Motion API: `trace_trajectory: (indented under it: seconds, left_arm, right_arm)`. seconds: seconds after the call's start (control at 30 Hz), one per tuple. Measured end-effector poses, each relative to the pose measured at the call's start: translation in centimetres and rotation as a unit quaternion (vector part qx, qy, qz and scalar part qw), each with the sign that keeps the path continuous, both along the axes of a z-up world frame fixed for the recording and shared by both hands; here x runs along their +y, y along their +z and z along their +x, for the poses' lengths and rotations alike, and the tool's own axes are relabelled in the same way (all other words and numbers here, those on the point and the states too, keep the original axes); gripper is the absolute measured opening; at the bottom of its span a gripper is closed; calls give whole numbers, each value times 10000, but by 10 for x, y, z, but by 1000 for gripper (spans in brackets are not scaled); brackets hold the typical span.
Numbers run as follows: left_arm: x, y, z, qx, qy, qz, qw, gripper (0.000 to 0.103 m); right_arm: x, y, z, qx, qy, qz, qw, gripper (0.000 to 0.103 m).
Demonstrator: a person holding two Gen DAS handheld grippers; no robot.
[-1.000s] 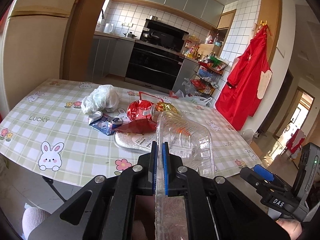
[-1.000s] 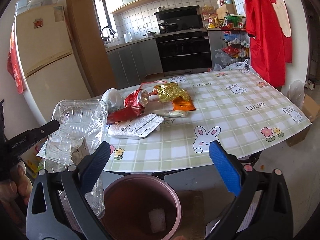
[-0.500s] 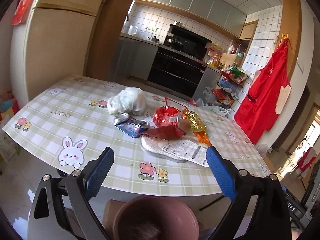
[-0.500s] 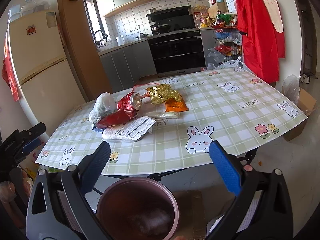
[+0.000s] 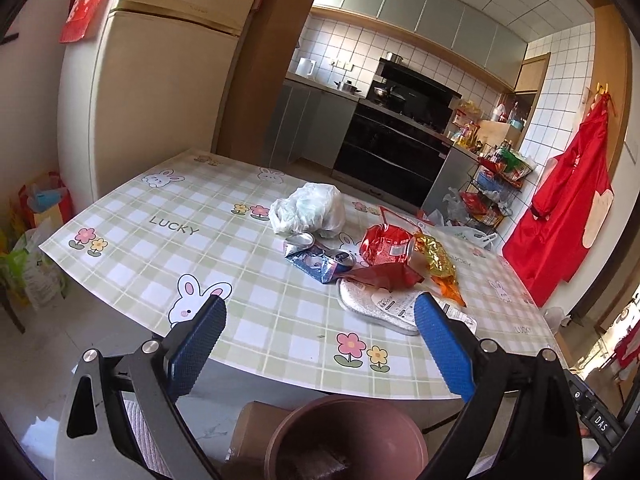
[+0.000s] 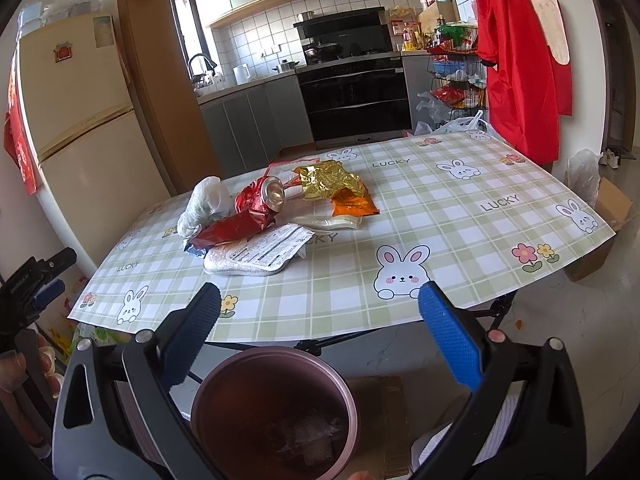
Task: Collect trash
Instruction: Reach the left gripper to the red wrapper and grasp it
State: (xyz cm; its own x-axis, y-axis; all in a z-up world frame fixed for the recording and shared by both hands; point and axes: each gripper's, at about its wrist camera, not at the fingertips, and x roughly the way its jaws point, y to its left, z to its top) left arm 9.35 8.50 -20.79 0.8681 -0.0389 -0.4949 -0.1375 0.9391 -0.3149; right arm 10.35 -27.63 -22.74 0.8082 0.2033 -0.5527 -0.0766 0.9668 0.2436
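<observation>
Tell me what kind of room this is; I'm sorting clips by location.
A home kitchen with a dining corner, most likely: a tall fridge, a built-in stove and oven under wall cabinets, and a table with a bunny-print cloth holding wrappers and cans.

Glossy green-checked plastic tablecloth (image 5: 224, 264); crumpled translucent white plastic bag (image 5: 308, 209); crushed shiny red metal can (image 6: 262, 200); crinkled gold foil wrapper (image 6: 330, 180); matt silver pouch with printed paper label (image 6: 256, 258); smooth maroon plastic bin (image 6: 224, 380).

A green-checked bunny tablecloth table (image 5: 168, 240) bears a plastic bag (image 5: 308, 209), crushed cans (image 5: 320, 258) and, seemingly, foil wrappers (image 6: 330, 180).
</observation>
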Motion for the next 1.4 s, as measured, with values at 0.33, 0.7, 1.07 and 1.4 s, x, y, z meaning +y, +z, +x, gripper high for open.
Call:
trace_trajectory:
  seconds: [0.33,0.7,1.07,1.4]
  left_arm:
    - [13,-9,12,53,75,91,9999,93]
    - [-9,-28,50,233,-677,348,9968,93]
    - [-76,-59,155,270,-2194,2084,9528,89]
    - [-101,-100,206,647,-2665,2888,9173,71]
  right_arm:
    - [-9,-13,28,415,-146,231,9988,97]
    - [-12,-8,79,697,-191,444,9964,97]
    - [-13,5,131,770,58,253,9967,98]
    - [-26,6,160,703,-20,300,9971,98]
